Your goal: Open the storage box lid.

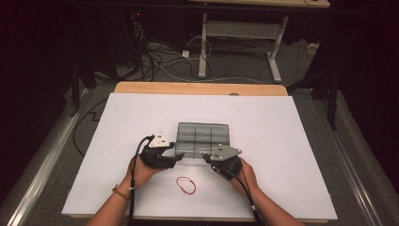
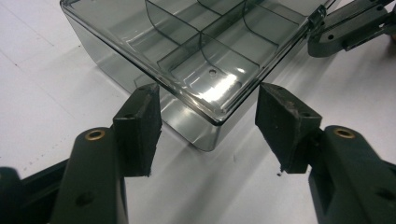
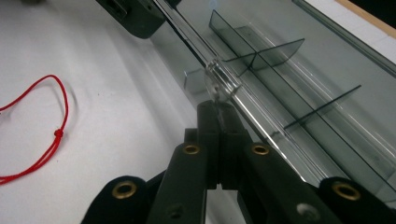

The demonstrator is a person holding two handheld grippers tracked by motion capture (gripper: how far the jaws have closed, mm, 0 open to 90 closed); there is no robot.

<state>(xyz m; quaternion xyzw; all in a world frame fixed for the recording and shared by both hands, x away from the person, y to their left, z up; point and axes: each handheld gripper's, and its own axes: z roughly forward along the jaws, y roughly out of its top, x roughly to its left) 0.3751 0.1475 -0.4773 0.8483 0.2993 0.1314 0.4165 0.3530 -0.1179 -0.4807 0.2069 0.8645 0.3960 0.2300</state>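
The left gripper stands open astride the near corner of the smoky clear plastic divided box, apparently to steady it. The right gripper, closed, pinches the box's front latch tab, likely to open the lid.

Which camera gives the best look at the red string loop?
The high view: the red string loop lies whole on the white table, between both forearms. The right gripper view catches part of it, cut off at the frame's left edge.

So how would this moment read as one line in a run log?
left gripper: fingers open around box corner | right gripper: shut at clear box latch | red string: loose
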